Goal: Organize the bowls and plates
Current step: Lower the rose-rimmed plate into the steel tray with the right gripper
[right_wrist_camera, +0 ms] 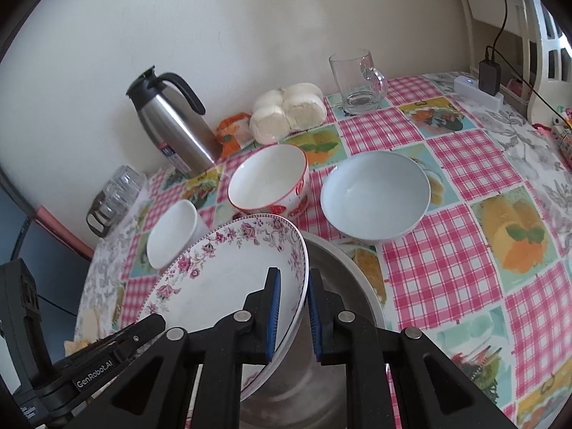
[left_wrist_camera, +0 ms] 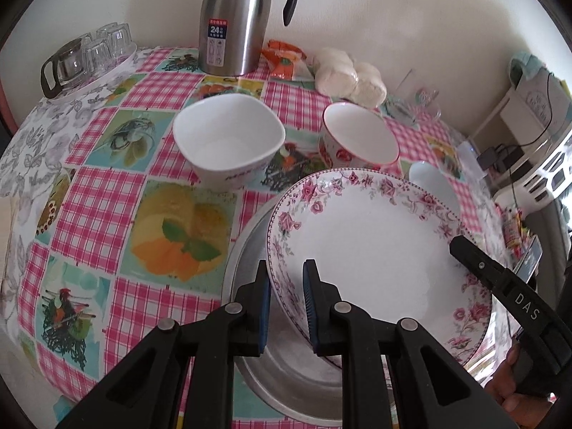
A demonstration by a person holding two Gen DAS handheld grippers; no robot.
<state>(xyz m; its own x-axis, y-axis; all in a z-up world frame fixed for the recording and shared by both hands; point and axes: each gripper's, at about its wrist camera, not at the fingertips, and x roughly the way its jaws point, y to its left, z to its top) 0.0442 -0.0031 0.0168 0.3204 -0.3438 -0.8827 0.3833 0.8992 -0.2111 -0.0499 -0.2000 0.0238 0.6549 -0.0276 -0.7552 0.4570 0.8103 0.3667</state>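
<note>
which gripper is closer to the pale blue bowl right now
Right. The right gripper straddles the floral plate's rim on the side facing the pale blue bowl. The left gripper straddles the plate's opposite rim, with the whole plate between it and the bowl.

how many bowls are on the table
3: a white squarish bowl at left, a red-rimmed bowl in the middle, and a pale blue bowl at right, all behind the floral plate. None hidden, apparently.
</note>
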